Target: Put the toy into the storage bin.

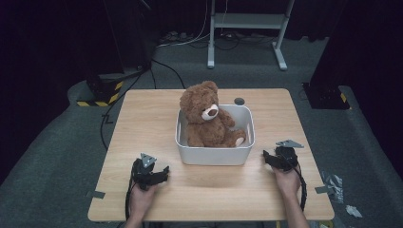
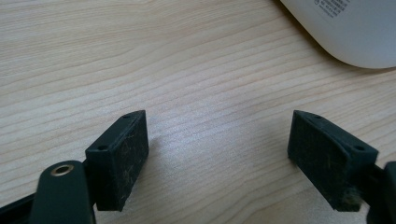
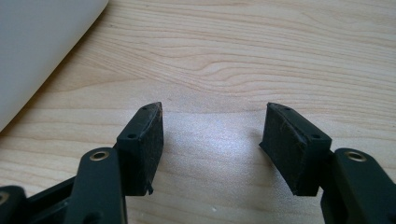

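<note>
While both grippers rest near the table's near edge, the work in hand reads as lifting the bear (image 1: 206,116) out of the bin (image 1: 215,154), or shifting the bin itself; neither has begun.

Item: bear. Brown plush, seated upright inside the bin, leaning toward its far left corner, head above the rim, one foot at the right wall.

Item: bin. White, rectangular, rounded corners, at the table's (image 1: 142,118) middle, between the two grippers.

Item: left gripper (image 1: 159,173). Near the table's near left corner, just off the bin's near left corner. Jaws wide apart, nothing between them, bare wood below; bin corner shows at upper right in the left gripper view (image 2: 345,32).

Item: right gripper (image 1: 272,159). Near the table's right edge, beside the bin's near right corner. Jaws parted fairly wide, nothing held; bin wall shows at upper left in the right gripper view (image 3: 42,46).

Handling note, as a judgement: plush yields, so a bite on the head or torso should be deep rather than at fur tips. One gripper steadying the rim would probably keep the light bin from rising with the bear. Lift straight up to clear the walls.
</note>
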Demonstrator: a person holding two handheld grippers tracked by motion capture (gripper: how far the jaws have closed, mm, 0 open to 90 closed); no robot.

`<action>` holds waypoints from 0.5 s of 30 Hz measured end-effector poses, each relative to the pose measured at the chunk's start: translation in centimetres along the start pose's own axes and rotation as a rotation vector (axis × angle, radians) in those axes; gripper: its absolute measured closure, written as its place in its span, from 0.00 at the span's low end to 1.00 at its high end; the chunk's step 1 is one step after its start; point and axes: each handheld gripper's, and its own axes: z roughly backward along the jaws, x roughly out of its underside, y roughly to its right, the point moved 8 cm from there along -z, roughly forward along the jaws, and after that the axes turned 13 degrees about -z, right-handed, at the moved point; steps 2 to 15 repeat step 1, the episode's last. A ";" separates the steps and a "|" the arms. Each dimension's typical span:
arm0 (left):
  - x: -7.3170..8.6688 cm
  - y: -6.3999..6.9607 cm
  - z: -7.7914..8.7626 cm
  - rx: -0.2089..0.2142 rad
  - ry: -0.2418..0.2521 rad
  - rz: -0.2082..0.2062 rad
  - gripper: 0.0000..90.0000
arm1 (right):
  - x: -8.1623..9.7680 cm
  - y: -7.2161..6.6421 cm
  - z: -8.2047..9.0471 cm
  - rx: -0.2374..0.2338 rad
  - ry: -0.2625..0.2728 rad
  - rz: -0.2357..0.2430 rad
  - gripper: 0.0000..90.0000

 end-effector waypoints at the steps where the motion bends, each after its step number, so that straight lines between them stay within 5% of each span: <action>1: 0.0 -0.1 0.0 -0.004 -0.003 -0.005 0.20 | 0.0 0.1 0.1 -0.008 -0.012 0.015 0.42; 15: 0.0 -0.1 0.0 -0.004 -0.003 -0.005 0.20 | 0.0 0.1 0.1 -0.008 -0.012 0.015 0.42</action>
